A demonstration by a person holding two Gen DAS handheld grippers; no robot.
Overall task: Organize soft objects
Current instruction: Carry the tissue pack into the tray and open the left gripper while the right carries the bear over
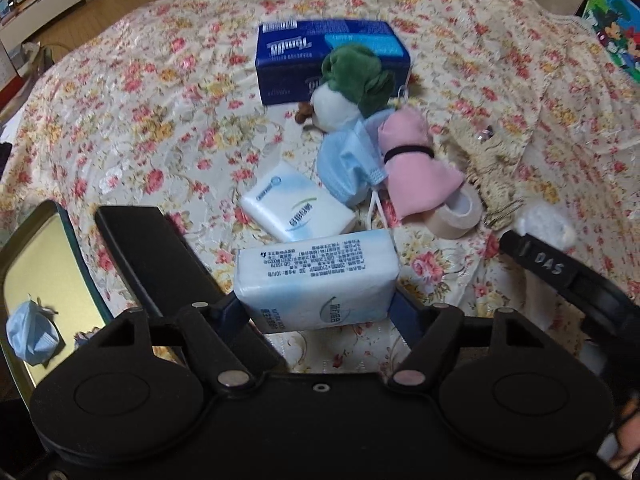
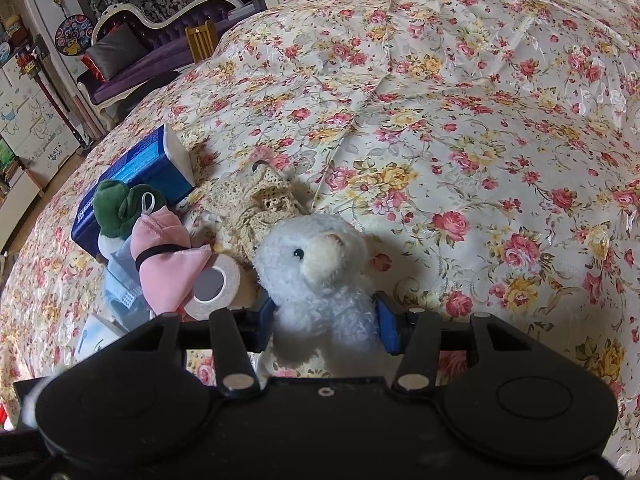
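My left gripper (image 1: 316, 308) is shut on a white tissue pack (image 1: 316, 280) and holds it over the floral cloth. My right gripper (image 2: 326, 320) is shut on a white plush lamb (image 2: 320, 272); the lamb also shows at the right in the left wrist view (image 1: 544, 224). Ahead lie a second tissue pack (image 1: 296, 208), a blue face mask (image 1: 348, 164), a pink pouch (image 1: 416, 164), a green and white plush (image 1: 348, 88) and a blue tissue box (image 1: 328, 56). A metal tin (image 1: 40, 276) at the left holds another blue mask (image 1: 32, 338).
A tape roll (image 1: 456, 212) lies beside the pink pouch, with a cream crochet piece (image 1: 488, 156) behind it. The floral tablecloth (image 2: 480, 140) covers the whole table. A purple sofa (image 2: 152, 52) and wooden floor lie beyond the table's far edge.
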